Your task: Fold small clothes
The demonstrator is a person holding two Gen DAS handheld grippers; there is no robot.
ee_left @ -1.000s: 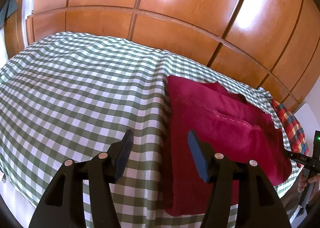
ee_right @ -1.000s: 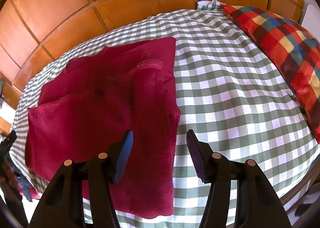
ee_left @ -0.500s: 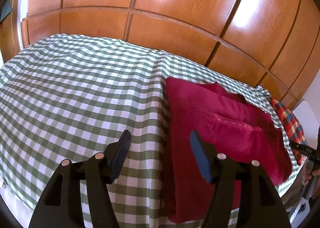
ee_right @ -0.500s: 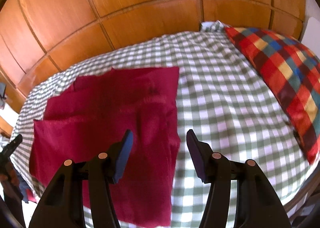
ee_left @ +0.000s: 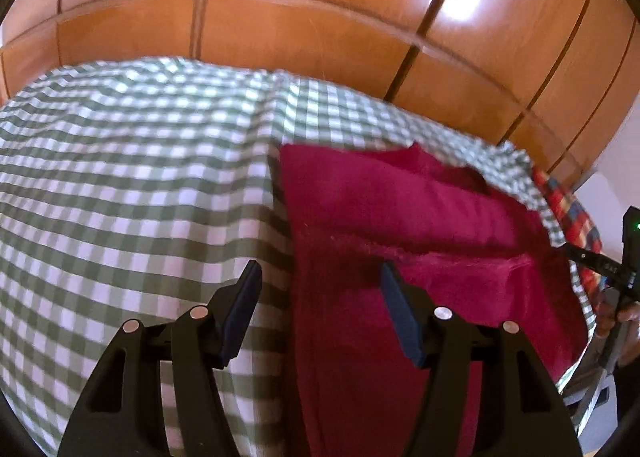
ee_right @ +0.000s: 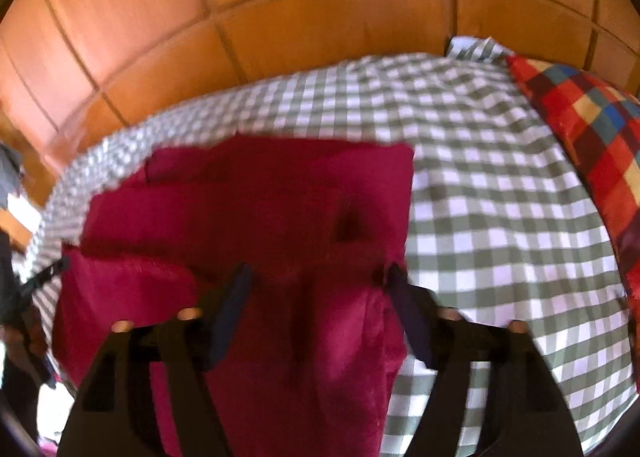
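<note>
A dark red garment [ee_left: 400, 217] lies partly folded on the green-and-white checked bed sheet [ee_left: 120, 197]. My left gripper [ee_left: 320, 271] hangs open just above the garment's left edge, one finger over the sheet and one over the red cloth. In the blurred right wrist view my right gripper [ee_right: 318, 273] straddles a strip along the right edge of the red garment [ee_right: 248, 217]. Its jaws are closing with cloth between them, and the pads do not seem to press on it.
Orange wooden panels [ee_left: 320, 17] rise behind the bed. A multicoloured plaid pillow [ee_right: 592, 145] lies at the sheet's right end. The right gripper's handle and a hand [ee_left: 616, 289] show at the right rim of the left wrist view.
Both grippers have come in lower and closer to the garment. The left one slid right onto its left edge; the right one slid left onto its right edge.
</note>
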